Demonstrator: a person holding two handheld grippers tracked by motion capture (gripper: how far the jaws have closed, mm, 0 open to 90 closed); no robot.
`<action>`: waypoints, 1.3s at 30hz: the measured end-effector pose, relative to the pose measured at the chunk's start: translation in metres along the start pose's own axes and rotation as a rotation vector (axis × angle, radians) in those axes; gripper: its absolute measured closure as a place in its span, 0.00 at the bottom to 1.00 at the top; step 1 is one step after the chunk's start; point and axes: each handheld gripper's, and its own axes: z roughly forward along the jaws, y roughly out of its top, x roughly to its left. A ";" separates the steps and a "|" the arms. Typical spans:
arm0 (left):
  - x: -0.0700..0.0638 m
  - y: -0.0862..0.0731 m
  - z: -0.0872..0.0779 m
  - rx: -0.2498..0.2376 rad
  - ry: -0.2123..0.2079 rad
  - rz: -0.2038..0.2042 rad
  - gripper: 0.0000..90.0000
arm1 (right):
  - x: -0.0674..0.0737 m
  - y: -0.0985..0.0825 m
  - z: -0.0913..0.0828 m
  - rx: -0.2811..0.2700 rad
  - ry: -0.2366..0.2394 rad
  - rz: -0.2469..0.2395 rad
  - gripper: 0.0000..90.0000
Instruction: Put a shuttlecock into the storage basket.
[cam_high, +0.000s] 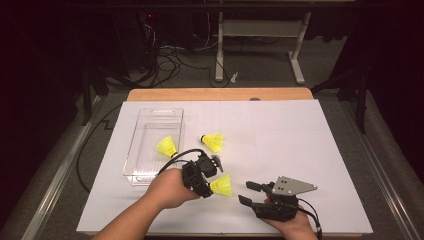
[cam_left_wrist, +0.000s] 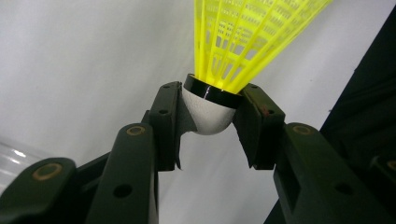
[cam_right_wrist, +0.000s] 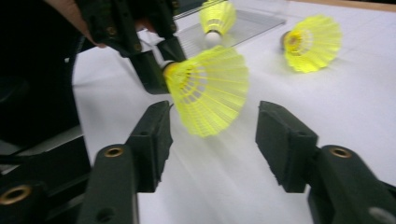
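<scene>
A yellow shuttlecock with a white cork head is held just above the white table sheet. My left gripper is shut on that cork, one pad on each side, with the skirt pointing away from the jaws. My right gripper stands open to the right of it. In the right gripper view the skirt sits just ahead of the gap between my right gripper's jaws, and neither pad touches it. The left gripper shows behind it.
A clear plastic tray at the left holds a second yellow shuttlecock. A third shuttlecock lies on its side on the white sheet just right of the tray. The sheet's front edge is close under both hands.
</scene>
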 end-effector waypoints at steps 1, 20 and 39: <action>0.001 -0.001 0.000 0.001 0.000 -0.004 0.70 | -0.001 0.000 -0.001 -0.001 -0.011 -0.003 0.48; 0.013 -0.018 0.001 0.006 -0.005 -0.070 0.70 | -0.021 -0.008 -0.026 -0.050 -0.225 0.042 0.17; 0.020 -0.026 -0.003 -0.017 -0.020 -0.105 0.70 | -0.044 -0.014 -0.059 -0.119 -0.367 0.059 0.05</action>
